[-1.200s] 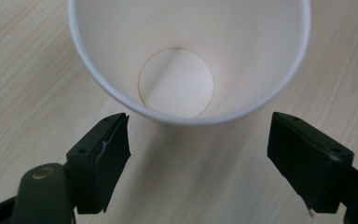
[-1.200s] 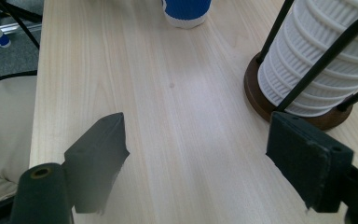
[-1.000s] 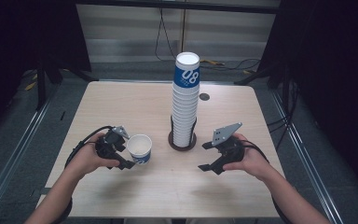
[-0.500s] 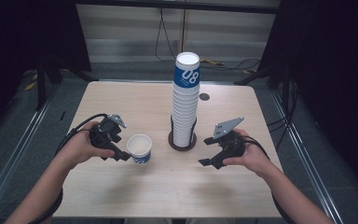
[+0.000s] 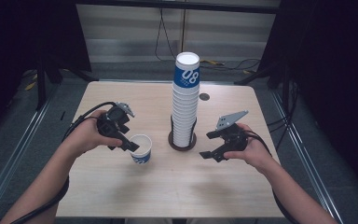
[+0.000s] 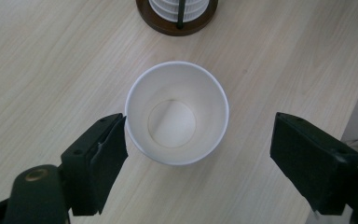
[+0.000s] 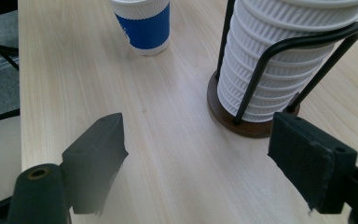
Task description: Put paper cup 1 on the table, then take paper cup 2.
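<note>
Your left claw (image 5: 129, 144) stands over the single paper cup (image 5: 141, 149), and its jaws have just been opening: in the left gripper view the cup (image 6: 177, 112) sits upright on the worktop (image 5: 121, 186) between them, one pad right at the rim and the other well clear, so nothing is gripped. The cup stands free on its own base, left of the holder and near the front half of the worktop. The release looks done, so finish it cleanly: lift straight up and off, keep the jaws spread, and do not drag the near pad across the rim, since a light empty cup would likely tip or skate. Your left hand (image 5: 91, 135) is held palm-down above the worktop, the forearm coming in from the lower left, the claw angled forward and down toward the cup's mouth.

In the middle, the tall stack of cups (image 5: 185, 105) rises out of its wire holder (image 5: 182, 139) with the dark round base. If another cup is to come off, take only the top one and pull it straight up along the stack so the column does not lean.

Your right claw (image 5: 209, 148) is open and empty, waiting low just right of the holder, apart from it. In the right gripper view its jaws frame bare worktop, with the stack (image 7: 289, 56) ahead at the right. The right hand (image 5: 251, 149) sits level, the wrist relaxed, the claw pointing left toward the holder's base.
</note>
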Demonstrator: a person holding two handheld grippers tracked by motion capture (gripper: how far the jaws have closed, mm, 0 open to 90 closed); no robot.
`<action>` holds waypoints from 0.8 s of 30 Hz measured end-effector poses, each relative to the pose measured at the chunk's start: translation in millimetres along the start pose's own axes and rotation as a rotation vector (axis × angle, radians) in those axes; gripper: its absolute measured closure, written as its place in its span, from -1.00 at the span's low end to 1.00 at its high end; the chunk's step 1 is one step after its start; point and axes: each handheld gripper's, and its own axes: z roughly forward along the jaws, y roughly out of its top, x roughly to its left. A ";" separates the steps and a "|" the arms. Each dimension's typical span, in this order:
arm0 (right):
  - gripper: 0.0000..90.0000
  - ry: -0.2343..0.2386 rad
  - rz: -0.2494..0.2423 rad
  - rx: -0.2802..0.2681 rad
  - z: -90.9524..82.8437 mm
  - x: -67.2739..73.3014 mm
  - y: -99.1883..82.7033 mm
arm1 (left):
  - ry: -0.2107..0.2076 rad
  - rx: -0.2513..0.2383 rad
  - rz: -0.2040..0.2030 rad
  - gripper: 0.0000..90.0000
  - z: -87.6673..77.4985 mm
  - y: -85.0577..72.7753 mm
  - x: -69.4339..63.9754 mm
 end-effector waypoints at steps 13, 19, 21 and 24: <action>-0.62 -0.030 0.036 -0.015 -5.5 -8.2 11.1 | -0.007 -0.014 -0.002 -0.59 -2.2 22.8 1.6; -0.64 -0.041 0.059 -0.041 -10.0 -14.7 18.4 | 0.003 -0.019 0.007 -0.59 -6.8 37.0 1.1; -0.65 -0.049 0.067 -0.051 -11.8 -16.5 20.9 | -0.001 -0.022 0.009 -0.59 -9.3 42.4 0.9; -0.68 -0.065 0.075 -0.060 -15.7 -19.9 26.6 | -0.003 -0.031 0.010 -0.59 -11.4 47.8 0.7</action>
